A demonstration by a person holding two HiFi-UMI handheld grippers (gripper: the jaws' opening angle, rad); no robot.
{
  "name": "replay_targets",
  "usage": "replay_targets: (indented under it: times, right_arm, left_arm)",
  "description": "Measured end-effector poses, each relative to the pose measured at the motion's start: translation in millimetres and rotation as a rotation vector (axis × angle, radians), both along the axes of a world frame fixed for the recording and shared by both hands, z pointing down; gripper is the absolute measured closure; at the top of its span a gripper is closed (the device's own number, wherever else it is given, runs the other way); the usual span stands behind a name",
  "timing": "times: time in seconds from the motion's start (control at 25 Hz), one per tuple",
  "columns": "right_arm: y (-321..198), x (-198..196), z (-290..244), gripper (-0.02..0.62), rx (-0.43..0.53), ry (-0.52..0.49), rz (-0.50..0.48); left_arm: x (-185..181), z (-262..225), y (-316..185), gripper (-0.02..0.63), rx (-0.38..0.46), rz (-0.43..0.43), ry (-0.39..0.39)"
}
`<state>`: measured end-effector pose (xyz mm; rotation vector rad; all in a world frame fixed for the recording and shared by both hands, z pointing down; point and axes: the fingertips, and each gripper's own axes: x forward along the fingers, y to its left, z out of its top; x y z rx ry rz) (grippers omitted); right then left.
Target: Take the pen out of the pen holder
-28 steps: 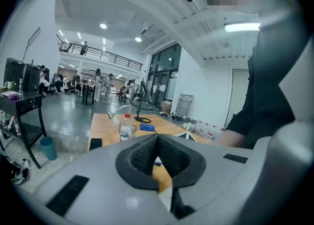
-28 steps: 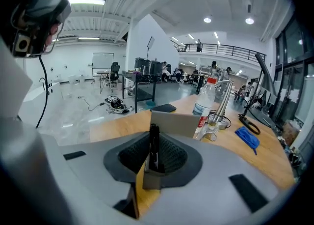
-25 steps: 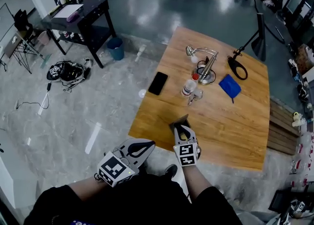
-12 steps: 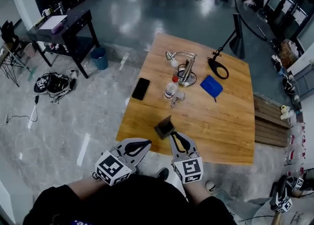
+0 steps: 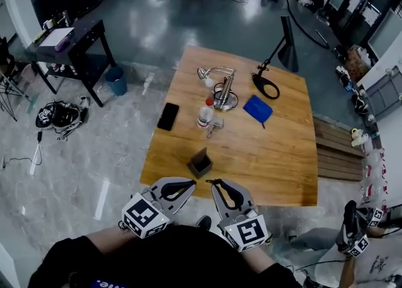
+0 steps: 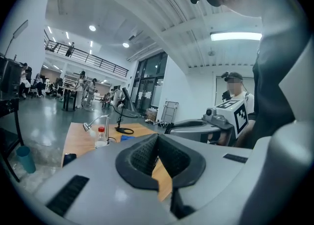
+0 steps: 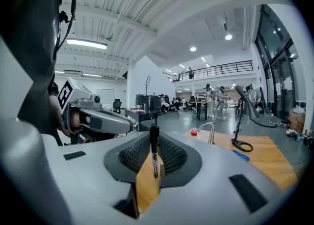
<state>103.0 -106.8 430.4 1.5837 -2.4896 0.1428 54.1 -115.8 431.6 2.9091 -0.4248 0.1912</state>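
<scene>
Pen out of pen holder
Your R gripper pinches it upright, near holder; L gripper jaws together, empty

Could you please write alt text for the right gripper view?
The right gripper holds a black pen upright between its closed fingers. Beyond it lies a wooden table with a desk lamp and a red-capped bottle.

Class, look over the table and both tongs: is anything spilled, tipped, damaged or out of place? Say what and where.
Nothing looks spilled, tipped or damaged. The only thing out of its place is the pen, clamped in the right tongs, away from the pen holder on the table.
</scene>
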Motion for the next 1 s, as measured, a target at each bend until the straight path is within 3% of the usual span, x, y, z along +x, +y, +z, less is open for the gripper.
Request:
replay_targets:
  times: [0.16, 1.0]
  right_arm:
    - [6.2, -2.7, -11.6, 0.535, 0.062, 0.014, -0.017]
    - [14.6, -8.6, -13.8, 0.537, 0.075, 0.005, -0.043]
  left_arm:
    - [7.0, -3.2, 3.6, 0.597, 0.007, 0.01, 0.002]
    - [7.2, 1.3, 10.0, 0.597, 0.0, -0.004, -0.015]
